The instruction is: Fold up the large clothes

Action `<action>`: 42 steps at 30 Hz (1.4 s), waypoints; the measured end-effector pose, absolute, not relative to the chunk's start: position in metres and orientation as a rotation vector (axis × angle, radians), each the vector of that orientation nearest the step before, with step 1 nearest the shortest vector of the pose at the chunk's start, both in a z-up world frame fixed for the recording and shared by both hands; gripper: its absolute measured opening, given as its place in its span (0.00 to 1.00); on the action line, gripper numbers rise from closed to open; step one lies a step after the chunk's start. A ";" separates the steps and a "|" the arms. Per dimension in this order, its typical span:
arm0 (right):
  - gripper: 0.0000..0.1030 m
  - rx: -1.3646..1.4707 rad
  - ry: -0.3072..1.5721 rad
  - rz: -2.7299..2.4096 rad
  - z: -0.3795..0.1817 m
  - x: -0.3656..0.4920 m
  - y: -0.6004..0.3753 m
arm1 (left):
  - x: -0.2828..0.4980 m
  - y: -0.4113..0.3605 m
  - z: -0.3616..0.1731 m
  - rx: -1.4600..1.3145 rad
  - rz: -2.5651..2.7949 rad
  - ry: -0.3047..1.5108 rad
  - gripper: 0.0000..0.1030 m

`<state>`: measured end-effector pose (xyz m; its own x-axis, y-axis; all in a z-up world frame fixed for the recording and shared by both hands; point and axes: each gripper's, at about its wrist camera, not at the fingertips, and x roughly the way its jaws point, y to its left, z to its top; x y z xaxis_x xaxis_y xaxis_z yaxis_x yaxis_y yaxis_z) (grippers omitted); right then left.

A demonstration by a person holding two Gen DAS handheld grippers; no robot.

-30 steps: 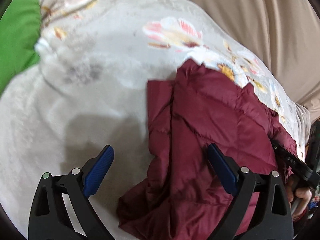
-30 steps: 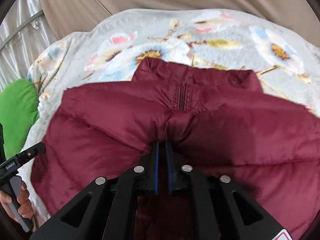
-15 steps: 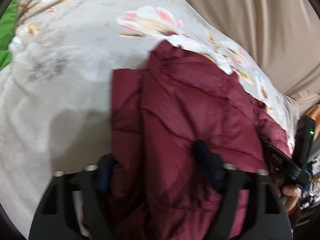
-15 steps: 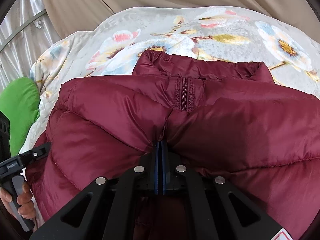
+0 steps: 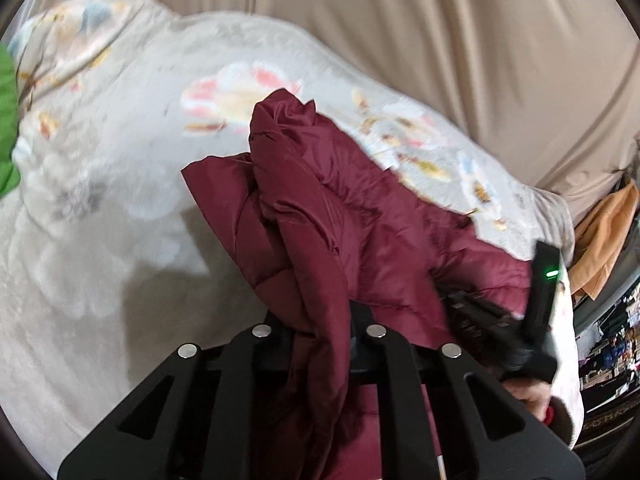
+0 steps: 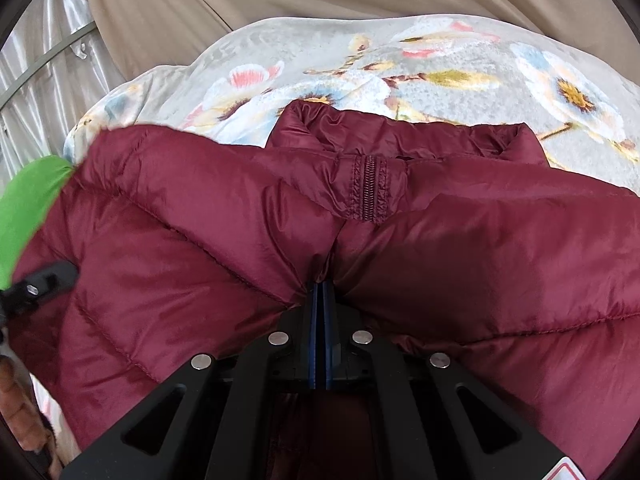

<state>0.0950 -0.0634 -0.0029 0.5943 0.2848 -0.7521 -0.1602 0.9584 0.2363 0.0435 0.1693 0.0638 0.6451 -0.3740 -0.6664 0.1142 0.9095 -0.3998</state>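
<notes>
- The dark red puffer jacket (image 6: pixel 400 240) lies on a flowered blanket (image 6: pixel 440 68) spread over a bed, with tan curtain (image 5: pixel 440 20) behind it.
- In the right wrist view the collar (image 6: pixel 400 132) points away from the camera, toward the curtain, and the zip (image 6: pixel 370 188) runs from it straight back toward the jaws. So the jacket's long axis runs collar to hem, in line with the right gripper (image 6: pixel 320 292).
- The right gripper's jaws are pinched shut on a fold of the jacket on the zip line, just below the zip's visible end; fabric puckers in around them.
- The left gripper (image 5: pixel 320 332) is at the jacket's left side edge. Its jaws are closing with a thick bunch of the quilted fabric between them; the pads themselves are hidden by cloth, but the bunch draped from them looks gripped.
- That side rises from the blanket as a ridge (image 5: pixel 288 152) running away from the left jaws.
- Judgement: the coming fold turns on the left hand carrying this side across toward the centre line pinned by the right, so the left hand is the nearer one to the moving edge.
- A green cushion (image 6: pixel 28 208) sits beyond the jacket's left side, clear of the fold path.
</notes>
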 end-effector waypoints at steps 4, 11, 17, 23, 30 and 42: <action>0.01 0.149 0.900 0.269 -0.002 0.095 -0.063 | 0.036 0.150 0.091 -0.310 -0.325 0.755 0.11; 0.12 0.252 0.881 0.313 0.025 0.069 -0.087 | 0.030 0.130 0.117 -0.310 -0.390 0.702 0.11; 0.12 0.217 0.889 0.374 0.048 -0.005 -0.112 | 0.025 0.132 0.123 -0.318 -0.409 0.696 0.10; 0.06 0.201 0.987 0.491 0.006 -0.026 -0.085 | 0.012 0.104 0.135 -0.288 -0.473 0.663 0.10; 0.06 0.343 0.988 0.574 -0.011 -0.009 -0.088 | -0.001 0.034 0.144 -0.200 -0.605 0.680 0.10; 0.07 0.528 0.743 0.084 0.038 -0.114 -0.273 | 0.001 -0.059 0.121 -0.087 -0.701 0.755 0.10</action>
<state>-0.1143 -0.2730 0.0384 0.7393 0.2557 -0.6229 0.1102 0.8667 0.4865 0.0010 -0.0590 0.1213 0.5151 -0.6124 -0.5997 0.5523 0.7722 -0.3142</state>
